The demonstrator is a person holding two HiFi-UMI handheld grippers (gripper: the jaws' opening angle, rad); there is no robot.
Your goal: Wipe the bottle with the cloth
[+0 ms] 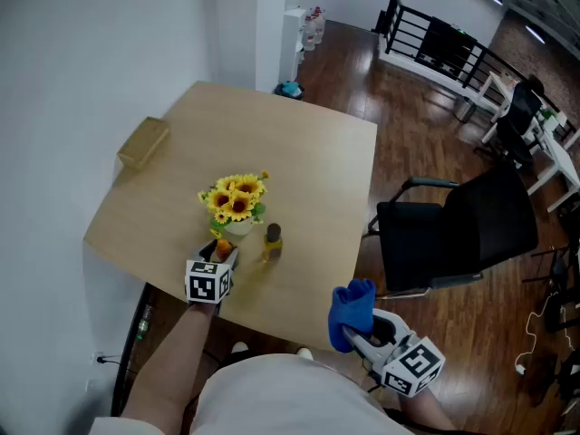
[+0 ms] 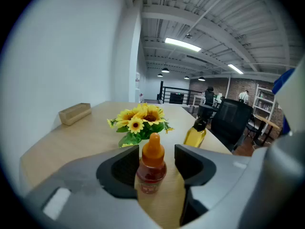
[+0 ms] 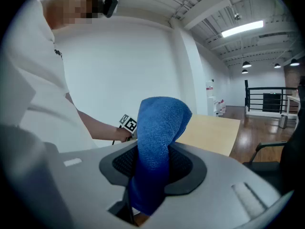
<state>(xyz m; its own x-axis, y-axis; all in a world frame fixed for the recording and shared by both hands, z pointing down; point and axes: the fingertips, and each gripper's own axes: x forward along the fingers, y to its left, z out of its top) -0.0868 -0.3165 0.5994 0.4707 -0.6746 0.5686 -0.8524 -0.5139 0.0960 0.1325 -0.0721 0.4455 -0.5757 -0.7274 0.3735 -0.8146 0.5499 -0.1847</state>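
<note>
Overall: person stands at the near edge of a light wooden table (image 1: 308, 152), one gripper in each hand.
Left gripper (image 1: 223, 250): low over the table's near-left part, just in front of the sunflowers; marker cube faces up.
Left jaws: apart, medium gap, not clamped. Small bottle (image 2: 151, 165) stands between them, against the left pad, with a visible gap to the right pad.
Small bottle: upright on the table, reddish body, orange dropper top, label unreadable.
Yellow bottle (image 1: 272, 242): upright, dark cap, yellow liquid, just right of the sunflowers and near the left gripper, not touched by it.
Right gripper (image 1: 361, 335): off the table's near-right edge, close to the person's body, well apart from both bottles.
Right jaws: closed on the cloth (image 3: 159, 142), which fills the gap between the pads.
Cloth: blue, bunched, sticking up past the jaw tips, not touching any bottle.
Sunflowers (image 1: 234, 198): yellow bunch in a pale pot, mid-table towards the near side.
Wooden block (image 1: 143, 142): on the far-left edge of the table.
Chair (image 1: 462, 229): black office chair, on the floor right of the table.
Wiping: no cloth-to-bottle contact.
</note>
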